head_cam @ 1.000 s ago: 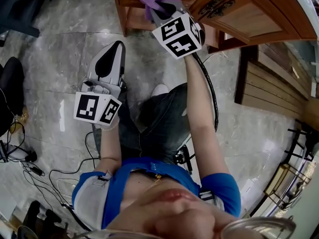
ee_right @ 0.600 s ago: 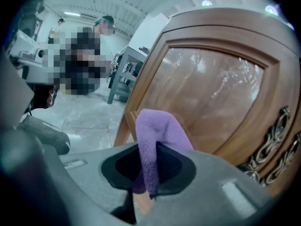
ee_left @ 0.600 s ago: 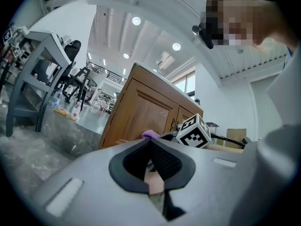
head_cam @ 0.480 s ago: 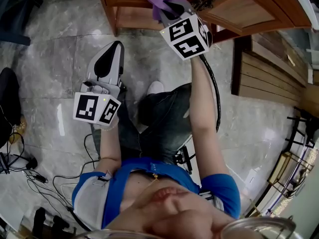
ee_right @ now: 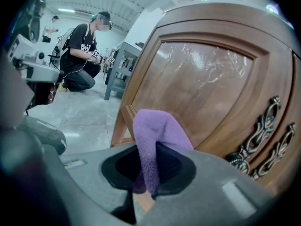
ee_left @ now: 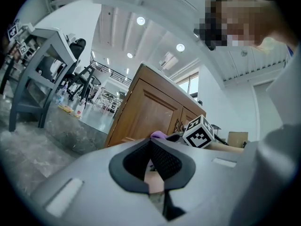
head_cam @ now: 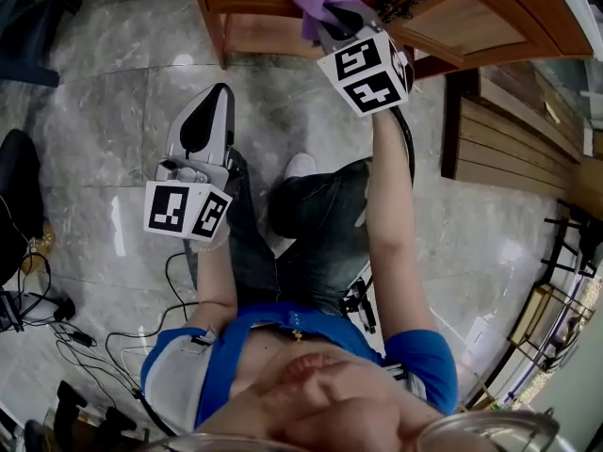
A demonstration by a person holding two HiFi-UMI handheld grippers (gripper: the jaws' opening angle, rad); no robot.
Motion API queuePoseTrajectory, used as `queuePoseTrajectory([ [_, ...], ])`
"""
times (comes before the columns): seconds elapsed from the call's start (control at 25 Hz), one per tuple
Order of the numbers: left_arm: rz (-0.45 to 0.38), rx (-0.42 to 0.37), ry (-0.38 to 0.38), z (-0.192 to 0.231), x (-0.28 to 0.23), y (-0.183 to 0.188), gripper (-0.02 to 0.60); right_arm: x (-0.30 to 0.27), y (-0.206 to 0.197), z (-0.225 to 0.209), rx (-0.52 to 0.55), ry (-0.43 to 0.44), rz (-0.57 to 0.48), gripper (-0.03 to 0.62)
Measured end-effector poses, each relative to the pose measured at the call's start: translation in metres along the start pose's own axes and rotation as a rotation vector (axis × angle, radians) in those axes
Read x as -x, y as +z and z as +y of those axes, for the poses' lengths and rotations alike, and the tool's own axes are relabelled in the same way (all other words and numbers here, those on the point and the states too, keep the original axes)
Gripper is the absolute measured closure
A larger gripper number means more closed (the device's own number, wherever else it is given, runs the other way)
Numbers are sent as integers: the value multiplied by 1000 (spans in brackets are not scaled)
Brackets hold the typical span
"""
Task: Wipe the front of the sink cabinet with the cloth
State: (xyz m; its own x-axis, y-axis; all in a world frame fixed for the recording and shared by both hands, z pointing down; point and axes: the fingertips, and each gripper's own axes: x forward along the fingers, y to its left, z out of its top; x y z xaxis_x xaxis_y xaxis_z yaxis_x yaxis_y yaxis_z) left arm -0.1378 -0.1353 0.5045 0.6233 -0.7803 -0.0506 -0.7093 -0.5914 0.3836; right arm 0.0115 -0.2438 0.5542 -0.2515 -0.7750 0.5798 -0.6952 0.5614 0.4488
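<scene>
Head view: right gripper (head_cam: 332,19) holds the purple cloth (head_cam: 316,0) at the sink cabinet (head_cam: 452,17) front. Left gripper (head_cam: 217,97) is over the floor (head_cam: 104,111).
Left gripper view: fingers (ee_left: 133,164) together, nothing between.
Right gripper view: fingers (ee_right: 123,165) clamp the cloth near the door panel's left edge.

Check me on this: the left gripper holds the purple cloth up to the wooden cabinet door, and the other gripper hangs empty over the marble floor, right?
Wrong gripper. The right gripper holds the purple cloth up to the wooden cabinet door, as the right gripper view shows; the left gripper is the one hanging empty over the marble floor.
</scene>
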Motion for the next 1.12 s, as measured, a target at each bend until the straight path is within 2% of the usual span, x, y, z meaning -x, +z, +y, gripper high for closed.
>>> queuePoseTrajectory([
  [0.2,-8,-30,-19,11,-3,13,583,0,4,1,-19,-16,-24,533],
  [0.36,0,-44,-44,17,-12,25,583,17,18,8,-115,13,-98,534],
  [0.56,16,-10,-42,17,-18,22,583,55,29,20,-57,54,-103,533],
  [0.68,0,-15,-23,9,-26,14,583,75,25,16,-106,21,-182,533],
  [0.8,-10,-59,-41,-13,-47,-2,583,100,19,5,-153,-32,-298,534],
  [0.92,-3,-108,-45,-51,-64,-10,583,133,1,-6,-184,-25,-376,533],
  [1.12,-26,-211,4,-131,-94,14,583,199,-38,-69,-244,-36,-437,534],
])
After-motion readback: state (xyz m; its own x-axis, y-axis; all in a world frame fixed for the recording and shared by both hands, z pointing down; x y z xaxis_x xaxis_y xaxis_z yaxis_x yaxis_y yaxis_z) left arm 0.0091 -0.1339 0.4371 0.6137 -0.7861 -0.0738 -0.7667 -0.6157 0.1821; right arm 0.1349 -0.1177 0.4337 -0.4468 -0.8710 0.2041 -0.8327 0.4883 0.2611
